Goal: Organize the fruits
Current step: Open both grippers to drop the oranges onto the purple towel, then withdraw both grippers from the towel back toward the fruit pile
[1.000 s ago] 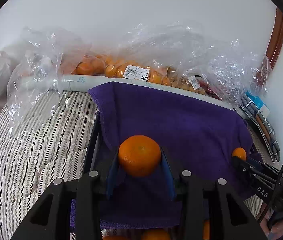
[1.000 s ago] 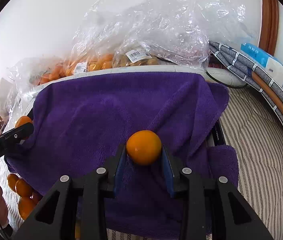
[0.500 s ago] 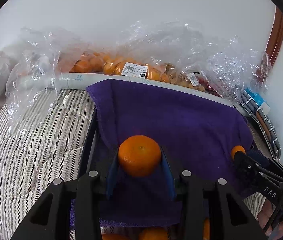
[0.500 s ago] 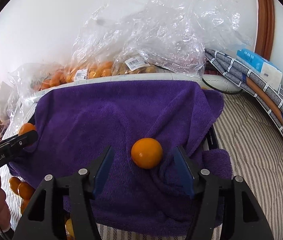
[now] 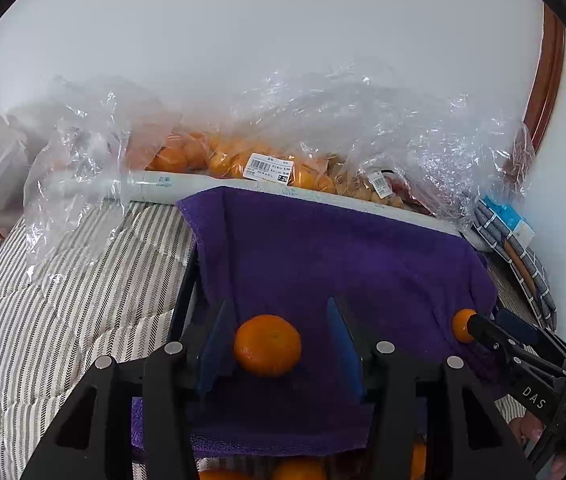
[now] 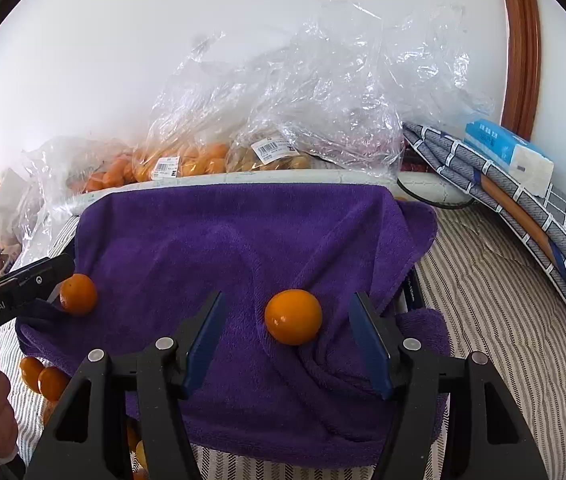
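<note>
left claw: opening, tangerine between, unpinched | right claw: spread, orange loose on purple towel

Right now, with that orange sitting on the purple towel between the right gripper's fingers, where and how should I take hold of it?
Probably grip the orange across its widest middle, one pad on each side. It is round, so any lower or higher and it may squirt out. Come from the near side, angled down, as the right gripper already points: its fingers straddle the fruit without touching, and the purple towel folds up just beside it.
</note>
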`<state>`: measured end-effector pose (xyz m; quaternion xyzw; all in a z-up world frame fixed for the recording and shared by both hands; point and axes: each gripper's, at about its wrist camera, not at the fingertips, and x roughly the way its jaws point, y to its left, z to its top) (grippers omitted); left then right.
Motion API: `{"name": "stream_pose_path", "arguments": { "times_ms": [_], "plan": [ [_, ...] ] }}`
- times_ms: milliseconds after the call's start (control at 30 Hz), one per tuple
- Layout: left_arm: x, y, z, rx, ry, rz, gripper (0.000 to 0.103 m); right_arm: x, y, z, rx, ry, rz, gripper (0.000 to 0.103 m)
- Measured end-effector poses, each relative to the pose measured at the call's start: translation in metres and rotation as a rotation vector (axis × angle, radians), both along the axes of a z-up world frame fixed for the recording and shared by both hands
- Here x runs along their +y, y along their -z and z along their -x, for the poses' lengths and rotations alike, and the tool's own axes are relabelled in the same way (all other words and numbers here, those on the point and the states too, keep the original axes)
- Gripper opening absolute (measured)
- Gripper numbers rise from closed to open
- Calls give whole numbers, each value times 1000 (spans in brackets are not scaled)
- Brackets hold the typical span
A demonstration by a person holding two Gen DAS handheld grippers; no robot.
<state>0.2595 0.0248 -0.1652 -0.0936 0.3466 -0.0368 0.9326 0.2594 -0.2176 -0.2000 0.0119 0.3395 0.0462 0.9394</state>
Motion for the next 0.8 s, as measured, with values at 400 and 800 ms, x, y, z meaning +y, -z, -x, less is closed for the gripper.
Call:
{"name": "stream_pose_path", "arguments": {
  "times_ms": [400, 800],
  "plan": [
    [1, -13, 11, -77, -63, -26, 48, -12, -11, 4, -19, 60, -20, 63],
    [-1, -15, 12, -68, -25, -13, 48, -4, -17, 15, -51, 13, -21, 61]
  ]
}}
